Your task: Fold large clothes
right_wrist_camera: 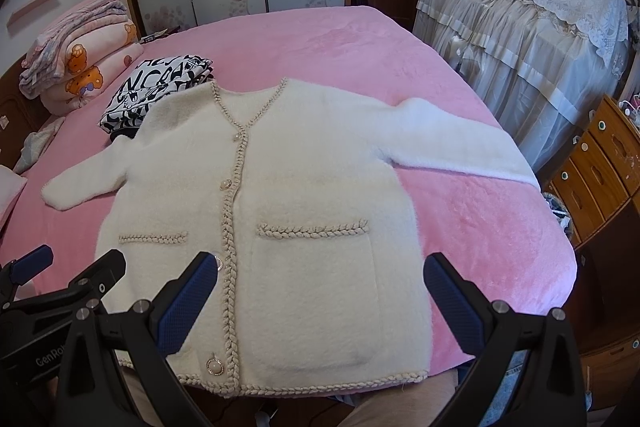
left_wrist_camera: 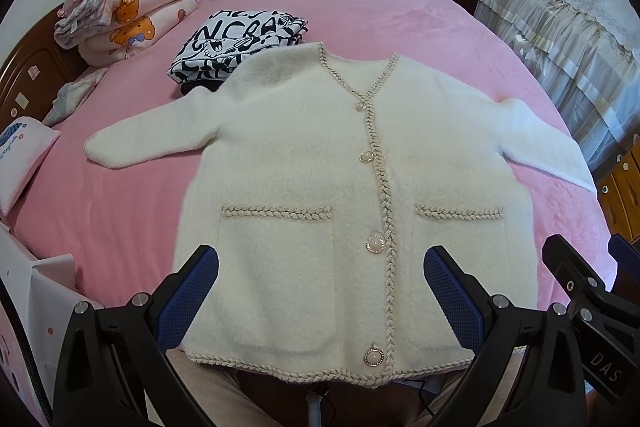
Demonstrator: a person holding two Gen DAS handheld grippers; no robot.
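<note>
— So, what could go wrong?

— The pink bed (left_wrist_camera: 420,23) is big, but the fluffy white cardigan (left_wrist_camera: 304,155) fills most of it. Its right sleeve (right_wrist_camera: 460,143) reaches to about 2 o'clock, close to the bed's edge. A hard tug could pull it off. At 10 o'clock the collar sits on the folded black-and-white cloth (left_wrist_camera: 236,43), so a fold may drag that along.

— Anything small?

— The pearl buttons (left_wrist_camera: 375,245) could catch a finger.

— And the hands?

— Both hover over the hem at 6 o'clock. The left gripper (left_wrist_camera: 320,291) is spread wide and holds nothing. The right gripper (right_wrist_camera: 320,291) is the same.
</note>
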